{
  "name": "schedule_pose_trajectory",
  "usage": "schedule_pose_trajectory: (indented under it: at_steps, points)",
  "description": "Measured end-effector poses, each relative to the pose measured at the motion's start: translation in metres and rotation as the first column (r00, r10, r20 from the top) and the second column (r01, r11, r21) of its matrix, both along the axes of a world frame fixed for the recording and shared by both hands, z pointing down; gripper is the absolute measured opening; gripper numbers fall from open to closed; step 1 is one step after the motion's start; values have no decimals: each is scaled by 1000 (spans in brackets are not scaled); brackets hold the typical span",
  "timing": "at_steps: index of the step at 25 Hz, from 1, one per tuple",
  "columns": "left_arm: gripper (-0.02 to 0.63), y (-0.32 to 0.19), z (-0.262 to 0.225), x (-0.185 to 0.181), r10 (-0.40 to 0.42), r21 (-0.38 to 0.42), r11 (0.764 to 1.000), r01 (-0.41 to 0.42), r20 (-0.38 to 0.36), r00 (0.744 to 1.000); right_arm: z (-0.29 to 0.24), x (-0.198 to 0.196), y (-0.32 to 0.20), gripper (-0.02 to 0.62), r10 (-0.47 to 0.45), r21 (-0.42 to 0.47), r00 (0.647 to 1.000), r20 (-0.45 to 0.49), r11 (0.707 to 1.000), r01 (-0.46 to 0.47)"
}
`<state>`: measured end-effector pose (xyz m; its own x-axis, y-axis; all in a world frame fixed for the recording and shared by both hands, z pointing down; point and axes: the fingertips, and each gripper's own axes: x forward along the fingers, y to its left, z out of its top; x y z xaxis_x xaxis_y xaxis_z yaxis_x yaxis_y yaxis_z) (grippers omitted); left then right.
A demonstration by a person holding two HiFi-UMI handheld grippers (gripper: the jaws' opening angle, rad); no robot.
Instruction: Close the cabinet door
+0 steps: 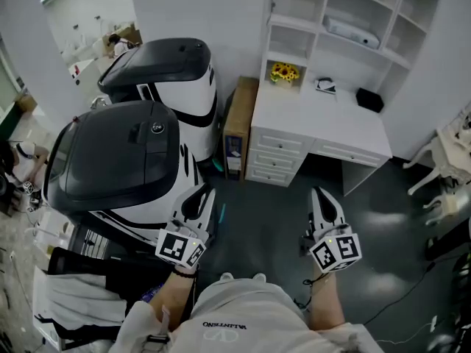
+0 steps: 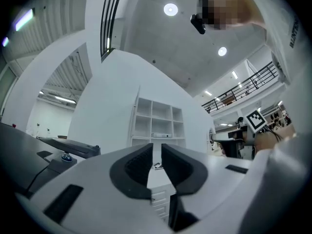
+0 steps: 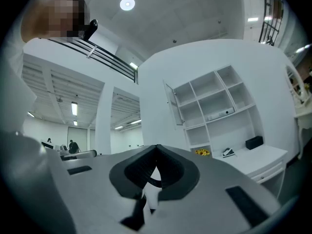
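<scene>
A white desk (image 1: 324, 116) with a shelf hutch stands ahead across the dark floor. The hutch's upper-left cabinet door (image 3: 170, 104) hangs open, swung out to the left; in the left gripper view the door (image 2: 137, 111) shows edge-on. My left gripper (image 1: 197, 195) (image 2: 157, 152) is held low, far short of the desk, its jaws a narrow slit apart with nothing between them. Level with it on the right, my right gripper (image 1: 321, 195) (image 3: 156, 150) is shut and empty, its tips touching.
Two large black-and-white machines (image 1: 118, 157) (image 1: 165, 68) crowd the left side. A narrow wooden cabinet (image 1: 239, 127) stands against the desk's left. Sunflowers (image 1: 284, 72) and a black box (image 1: 369, 99) sit on the desk. A white chair (image 1: 441, 160) is at the right.
</scene>
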<state>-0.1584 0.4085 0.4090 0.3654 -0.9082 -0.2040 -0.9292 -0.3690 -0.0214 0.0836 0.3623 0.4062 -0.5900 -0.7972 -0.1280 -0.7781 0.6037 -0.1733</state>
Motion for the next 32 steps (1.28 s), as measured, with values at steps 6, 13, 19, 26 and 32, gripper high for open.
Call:
schedule_pose_trajectory:
  at_steps: [6,13,19,26,32]
  points:
    - [152,3,-1,-5,31,10,999,-31,1,1000,-3,-10,2,11,8,-1,1000,24,1000,-8]
    - [196,9,4,-27,55,13,998,-55,-12,998,1,-37,5,11,14,-7,1000,28,1000,-14]
    - [196,9,18,-43,64,-21,998,-65,-28,998,4,-50,2,11,25,-14,999,45,1000,-24]
    - [196,-14,28,-43,73,-36,997,-75,-31,997,13,-60,-24,11,4,-24,999,39,1000,-3]
    - [196,-56,30,-34,78,-37,996,-79,-13,997,20,-59,-70,11,-10,-26,999,39,1000,11]
